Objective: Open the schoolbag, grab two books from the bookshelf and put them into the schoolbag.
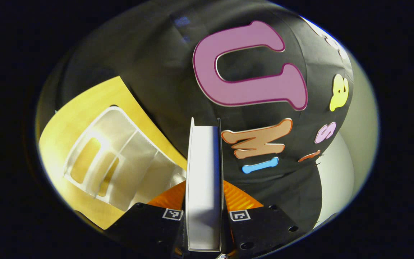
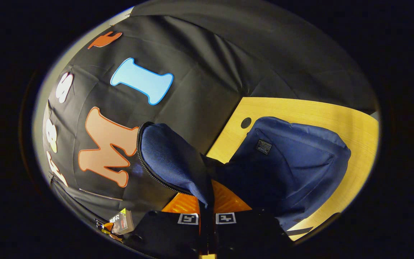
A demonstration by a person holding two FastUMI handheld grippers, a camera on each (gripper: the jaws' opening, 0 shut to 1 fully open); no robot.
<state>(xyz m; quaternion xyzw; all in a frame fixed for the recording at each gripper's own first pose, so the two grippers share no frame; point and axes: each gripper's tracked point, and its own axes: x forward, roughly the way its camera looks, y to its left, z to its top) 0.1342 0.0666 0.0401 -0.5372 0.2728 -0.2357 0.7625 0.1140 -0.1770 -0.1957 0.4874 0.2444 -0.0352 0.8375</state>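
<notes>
In the left gripper view, the left tongs [image 1: 203, 219] are clamped on a book [image 1: 202, 180], seen from its white page edge, which stands upright between both fingers. Behind it, to the left, a translucent plastic bookshelf [image 1: 115, 162] lies on the yellow wooden counter [image 1: 70, 118].

In the right gripper view, the right tongs [image 2: 207, 219] are pressed together on the flap of the schoolbag [image 2: 173, 158], holding this flap lifted, with the zipper [image 2: 149, 172] along its edge. Farther right, the blue schoolbag's body [image 2: 293, 162] rests on the counter [image 2: 336, 115], near a round hole [image 2: 245, 122] in the wood.
</notes>
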